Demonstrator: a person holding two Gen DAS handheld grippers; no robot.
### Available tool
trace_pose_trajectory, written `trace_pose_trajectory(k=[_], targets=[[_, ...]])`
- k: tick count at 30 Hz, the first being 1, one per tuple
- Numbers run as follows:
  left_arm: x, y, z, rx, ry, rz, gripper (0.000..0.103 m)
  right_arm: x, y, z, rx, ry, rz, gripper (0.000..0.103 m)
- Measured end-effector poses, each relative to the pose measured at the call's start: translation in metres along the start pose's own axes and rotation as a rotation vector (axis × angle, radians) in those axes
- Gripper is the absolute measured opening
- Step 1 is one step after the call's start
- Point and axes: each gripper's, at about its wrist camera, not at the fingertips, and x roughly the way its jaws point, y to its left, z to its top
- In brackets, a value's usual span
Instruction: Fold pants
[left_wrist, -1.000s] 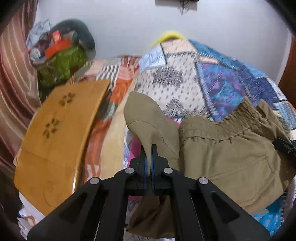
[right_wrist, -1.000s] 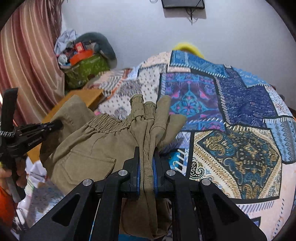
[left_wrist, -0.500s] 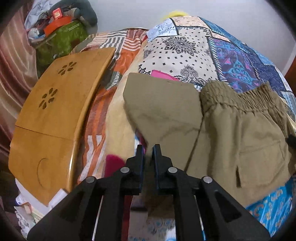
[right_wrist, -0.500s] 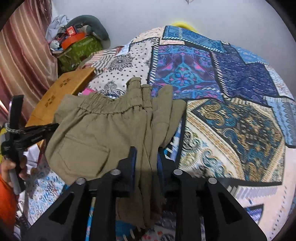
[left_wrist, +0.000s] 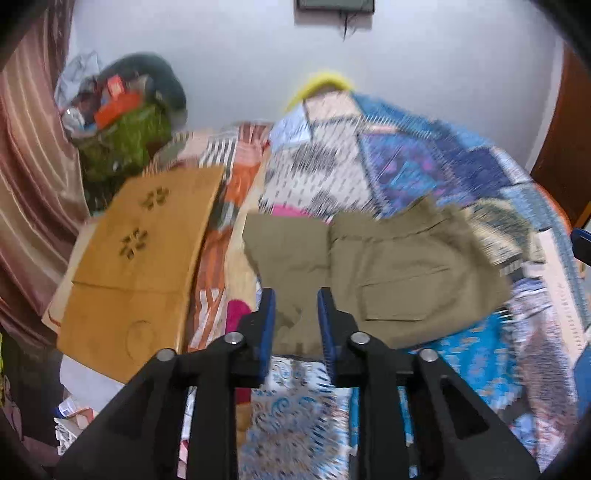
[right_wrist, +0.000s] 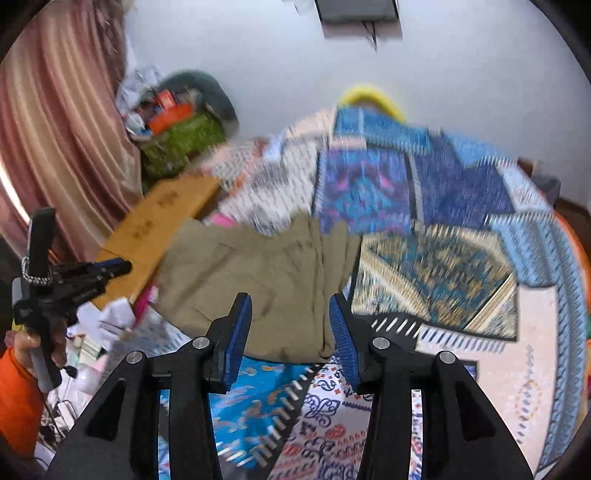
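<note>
The khaki pants (left_wrist: 388, 273) lie folded flat on the patterned bedspread (left_wrist: 424, 166), back pocket up. They also show in the right wrist view (right_wrist: 266, 280). My left gripper (left_wrist: 295, 314) is open and empty, hovering just above the pants' near edge. My right gripper (right_wrist: 290, 325) is open and empty, above the near edge of the pants. The left gripper, held in a hand, also shows at the left of the right wrist view (right_wrist: 110, 267). Both views are motion-blurred.
A wooden lap table (left_wrist: 140, 258) lies to the left of the pants at the bed's edge. A pile of bags and clothes (left_wrist: 122, 122) sits in the back left corner by a curtain (left_wrist: 29, 184). A white wall (left_wrist: 406, 55) is behind the bed.
Both grippers let go of the pants, opened wide and pulled back and up. The pants, lifted a second ago, now lie flat on the bed.
</note>
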Motion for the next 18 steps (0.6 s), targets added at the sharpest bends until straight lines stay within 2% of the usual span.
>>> trace_pose_trajectory(k=[4,8,14,18], targets=[[-0.070,-0.011,0.006,-0.021,-0.125,-0.042,0.035,-0.055,0.018,0.006,-0.031,-0.129,0.018,0.040],[-0.136,-0.022,0.003,-0.014,-0.246,-0.045,0.046,-0.111,0.037,0.007,-0.063,-0.247,0.042,0.040],[-0.237,-0.026,-0.017,-0.046,-0.426,-0.091,0.048,-0.182,0.070,-0.004,-0.134,-0.394,0.066,0.040],[-0.288,-0.034,-0.040,-0.047,-0.517,-0.098,0.048,-0.220,0.092,-0.018,-0.169,-0.475,0.091,0.040]])
